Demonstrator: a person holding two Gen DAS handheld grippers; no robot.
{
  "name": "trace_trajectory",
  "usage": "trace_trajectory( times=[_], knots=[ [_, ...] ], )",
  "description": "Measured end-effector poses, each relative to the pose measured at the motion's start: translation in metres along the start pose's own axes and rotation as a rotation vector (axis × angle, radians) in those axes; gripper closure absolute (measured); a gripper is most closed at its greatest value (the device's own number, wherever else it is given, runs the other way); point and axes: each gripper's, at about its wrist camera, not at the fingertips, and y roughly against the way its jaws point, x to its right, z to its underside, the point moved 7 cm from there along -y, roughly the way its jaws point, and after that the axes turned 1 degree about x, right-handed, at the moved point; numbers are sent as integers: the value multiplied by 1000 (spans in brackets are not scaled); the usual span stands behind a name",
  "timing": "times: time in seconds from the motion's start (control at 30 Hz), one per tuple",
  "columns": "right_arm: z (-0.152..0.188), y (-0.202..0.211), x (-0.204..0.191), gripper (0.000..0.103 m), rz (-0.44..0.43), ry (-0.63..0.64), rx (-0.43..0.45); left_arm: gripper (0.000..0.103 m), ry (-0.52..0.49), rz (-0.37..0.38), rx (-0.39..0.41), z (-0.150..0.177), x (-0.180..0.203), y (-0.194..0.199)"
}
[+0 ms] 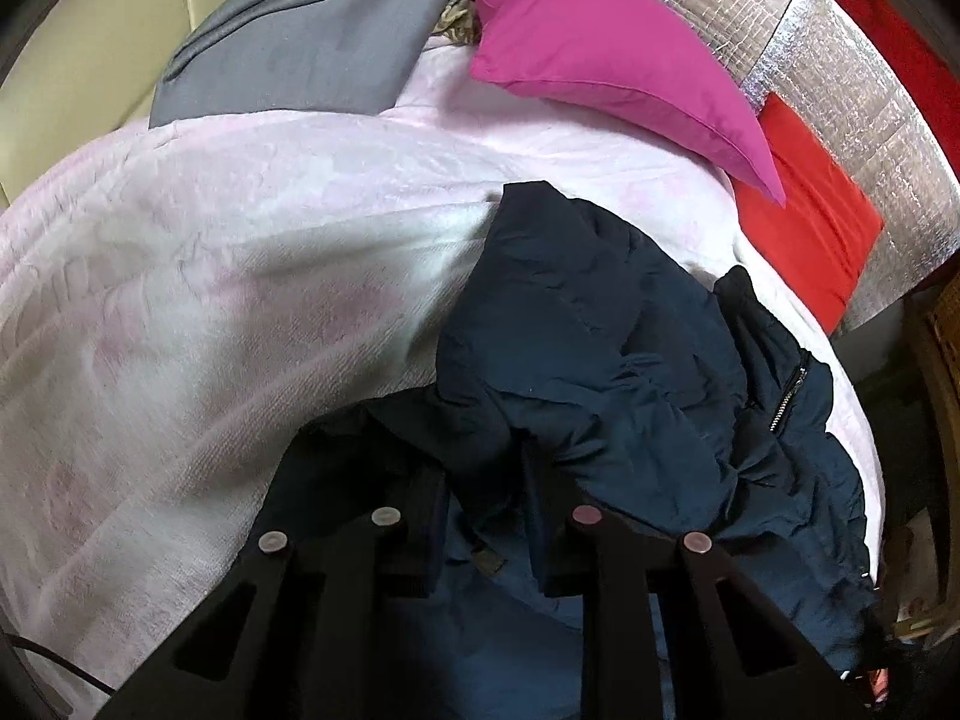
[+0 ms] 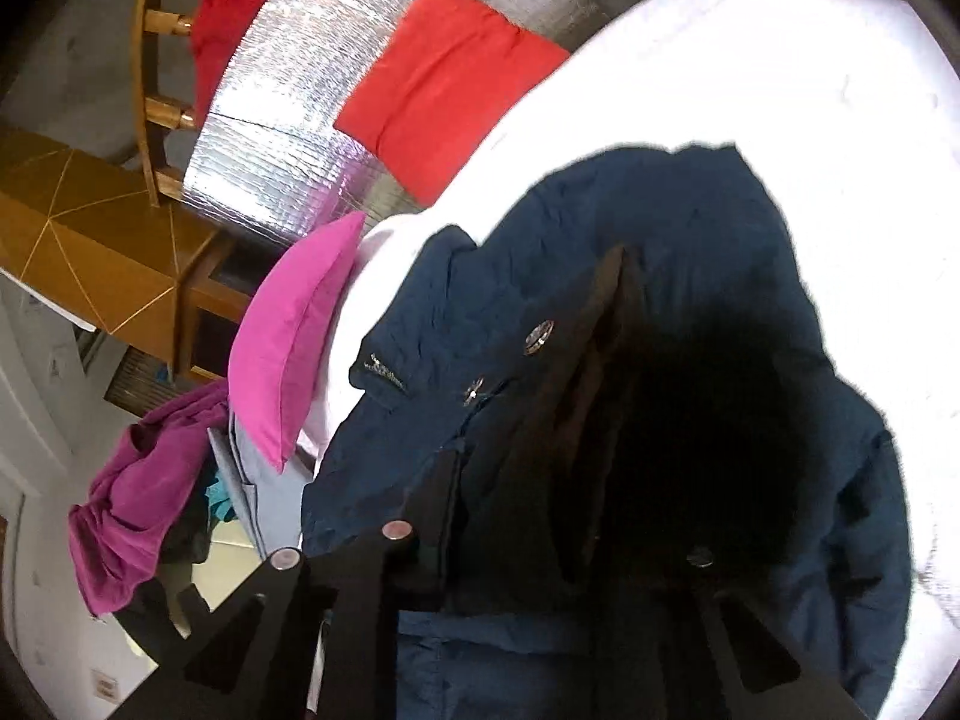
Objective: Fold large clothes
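Observation:
A dark navy padded jacket (image 1: 606,348) lies crumpled on a pale pink blanket (image 1: 210,276). In the left wrist view my left gripper (image 1: 480,498) has its black fingers (image 1: 420,516) wide apart, with jacket fabric bunched over and between the tips. In the right wrist view the same jacket (image 2: 540,276), with metal snaps and a small logo tab, drapes over my right gripper (image 2: 558,480). Its left finger (image 2: 438,504) shows; the right finger is buried in dark fabric folds.
A magenta pillow (image 1: 600,54) and a red cushion (image 1: 810,210) lie at the blanket's far edge against a silver foil panel (image 1: 840,60). A grey garment (image 1: 312,30) lies at the far left. A purple cloth (image 2: 138,492), wooden chair (image 2: 156,60) and brown cabinet (image 2: 102,240) stand beyond.

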Motion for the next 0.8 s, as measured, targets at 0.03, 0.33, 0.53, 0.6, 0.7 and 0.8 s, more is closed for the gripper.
trace_trajectory(
  times=[0.03, 0.33, 0.53, 0.6, 0.7, 0.8],
  knots=[
    [-2, 3, -4, 85, 0, 17, 17, 80, -3, -4, -1, -1, 1, 0],
    [5, -18, 17, 82, 186, 89, -62, 77, -40, -38, -17, -1, 1, -2],
    [2, 7, 25, 48, 140, 69, -62, 77, -71, -51, 9, -4, 4, 12],
    [-3, 15, 22, 41, 96, 67, -50, 77, -73, -48, 22, -6, 3, 18],
    [-7, 14, 22, 41, 35, 29, -66, 77, -91, -60, 70, -12, 5, 30],
    [0, -1, 26, 46, 24, 1, -131, 77, -175, -114, 200, -21, 14, 52]
  ],
)
